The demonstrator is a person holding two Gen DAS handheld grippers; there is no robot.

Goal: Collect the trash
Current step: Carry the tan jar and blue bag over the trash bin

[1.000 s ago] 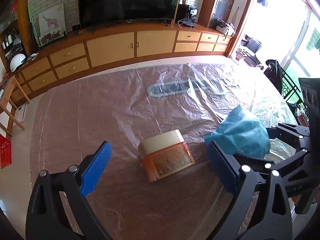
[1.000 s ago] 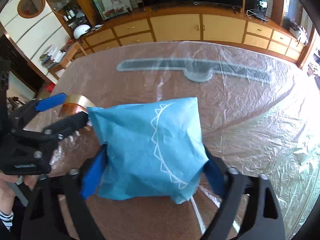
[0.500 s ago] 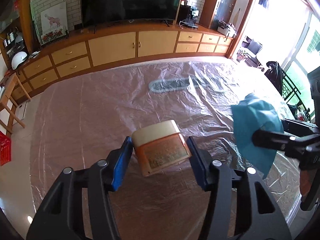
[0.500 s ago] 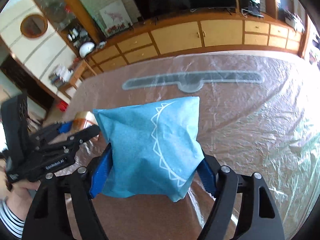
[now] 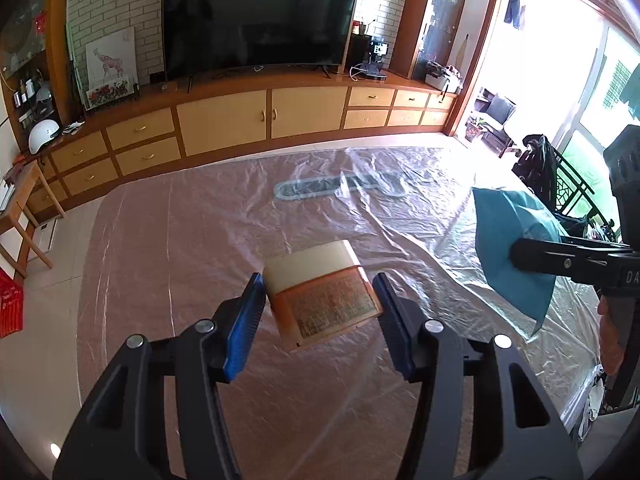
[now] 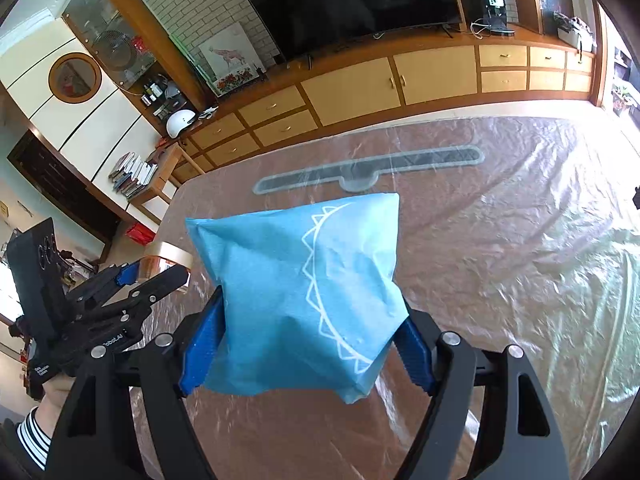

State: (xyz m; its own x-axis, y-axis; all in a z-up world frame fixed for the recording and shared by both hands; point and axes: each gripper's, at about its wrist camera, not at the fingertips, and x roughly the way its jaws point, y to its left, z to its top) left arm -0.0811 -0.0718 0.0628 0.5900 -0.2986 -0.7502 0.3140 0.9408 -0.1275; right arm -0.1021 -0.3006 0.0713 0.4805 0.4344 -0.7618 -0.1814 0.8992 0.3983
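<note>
My left gripper [image 5: 320, 308] is shut on an orange jar with a cream lid [image 5: 320, 292] and holds it above the plastic-covered table [image 5: 180, 240]. My right gripper [image 6: 304, 320] is shut on a blue pouch with a white zigzag line [image 6: 304, 280], also lifted off the table. In the left wrist view the pouch [image 5: 508, 248] hangs at the right, held by the right gripper. In the right wrist view the left gripper [image 6: 160, 276] with the jar [image 6: 160, 256] shows at the left.
A grey elongated inlay [image 5: 340, 188] lies under the plastic sheet at the table's far middle. A long wooden cabinet [image 5: 260, 116] with a television [image 5: 256, 20] runs behind. A black railing and dark bags [image 5: 548, 180] stand past the right edge.
My left gripper closed on the jar and lifted it off the table. My right gripper rose with the blue pouch and moved further right of the left gripper.
</note>
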